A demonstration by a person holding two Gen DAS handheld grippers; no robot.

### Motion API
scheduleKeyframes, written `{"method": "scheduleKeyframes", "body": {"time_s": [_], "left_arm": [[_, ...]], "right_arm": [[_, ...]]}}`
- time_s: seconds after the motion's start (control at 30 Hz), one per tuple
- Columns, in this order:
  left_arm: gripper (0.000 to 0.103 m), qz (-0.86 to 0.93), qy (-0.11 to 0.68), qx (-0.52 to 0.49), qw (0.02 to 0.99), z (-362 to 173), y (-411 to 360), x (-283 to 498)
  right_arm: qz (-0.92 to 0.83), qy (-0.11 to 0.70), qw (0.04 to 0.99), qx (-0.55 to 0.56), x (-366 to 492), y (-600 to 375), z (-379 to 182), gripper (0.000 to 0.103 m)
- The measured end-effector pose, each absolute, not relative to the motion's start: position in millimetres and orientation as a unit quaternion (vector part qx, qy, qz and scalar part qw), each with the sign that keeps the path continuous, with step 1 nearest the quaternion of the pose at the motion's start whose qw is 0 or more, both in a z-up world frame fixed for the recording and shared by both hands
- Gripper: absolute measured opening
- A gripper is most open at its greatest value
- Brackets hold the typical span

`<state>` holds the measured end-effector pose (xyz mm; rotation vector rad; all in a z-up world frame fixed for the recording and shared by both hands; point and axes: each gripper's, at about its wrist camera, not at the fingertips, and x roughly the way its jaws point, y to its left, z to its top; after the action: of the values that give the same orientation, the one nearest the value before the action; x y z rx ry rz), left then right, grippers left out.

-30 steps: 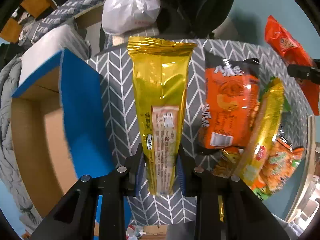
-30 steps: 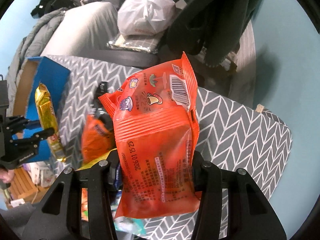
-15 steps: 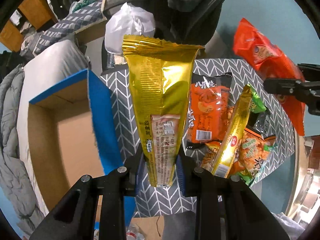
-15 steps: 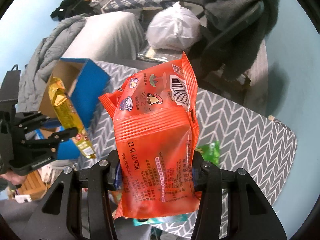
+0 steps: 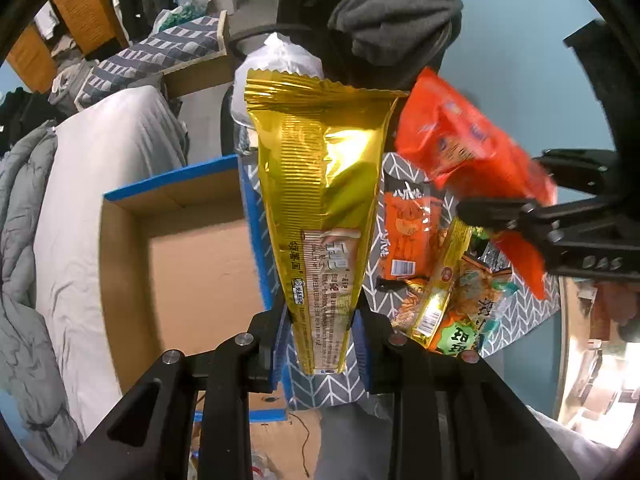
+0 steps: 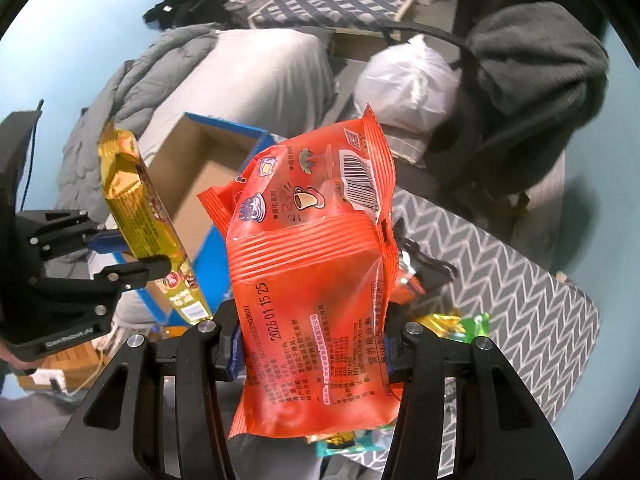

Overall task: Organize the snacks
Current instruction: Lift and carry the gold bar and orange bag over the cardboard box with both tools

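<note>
The left hand-held gripper point(image 5: 320, 336) is clenching a gold packet point(image 5: 320, 200) by its lower end, while the right hand-held gripper point(image 6: 312, 344) is gripping an orange bag point(image 6: 316, 264) — both hanging above the worktop point(image 6: 500, 272). The open box point(image 5: 192, 264) is sitting just left of the left one — best releasing low inside.

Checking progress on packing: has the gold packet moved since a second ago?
Yes. The gold packet, in the left gripper, has risen off the chevron mat, which looks smaller, toward the box.
</note>
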<state>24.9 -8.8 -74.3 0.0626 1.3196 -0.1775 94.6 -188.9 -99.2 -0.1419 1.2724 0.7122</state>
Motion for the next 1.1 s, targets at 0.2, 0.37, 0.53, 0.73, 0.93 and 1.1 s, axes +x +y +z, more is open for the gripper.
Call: {"method": "scheduleKeyframes", "body": {"time_s": [0.2, 0.37, 0.53, 0.73, 0.93, 1.1], "left_arm": [[0.029, -0.071, 0.596, 0.02, 0.8, -46.1, 17.8, 18.6], [0.029, -0.05, 0.591, 0.028, 0.805, -42.3, 43.5, 17.1], [0.029, -0.028, 0.599, 0.025, 0.8, -54.2, 68.0, 16.8], [0.029, -0.005, 0.608, 0.016, 0.794, -69.7, 97.9, 15.5], [0.029, 0.009, 0.616, 0.006, 0.788, -85.8, 123.8, 15.7], [0.029, 0.017, 0.623, -0.002, 0.782, -104.9, 138.5, 17.0]], "right_arm": [[0.352, 0.572, 0.737, -0.073, 92.7, -153.7, -88.7, 0.049], [0.372, 0.568, 0.729, -0.083, 88.3, -120.5, -86.0, 0.049], [0.388, 0.569, 0.719, -0.095, 84.4, -83.1, -90.5, 0.049], [0.399, 0.575, 0.705, -0.112, 81.0, -40.5, -99.5, 0.049], [0.406, 0.585, 0.691, -0.125, 75.3, -2.8, -113.0, 0.049], [0.402, 0.598, 0.681, -0.132, 73.4, 21.7, -128.2, 0.049]]}}
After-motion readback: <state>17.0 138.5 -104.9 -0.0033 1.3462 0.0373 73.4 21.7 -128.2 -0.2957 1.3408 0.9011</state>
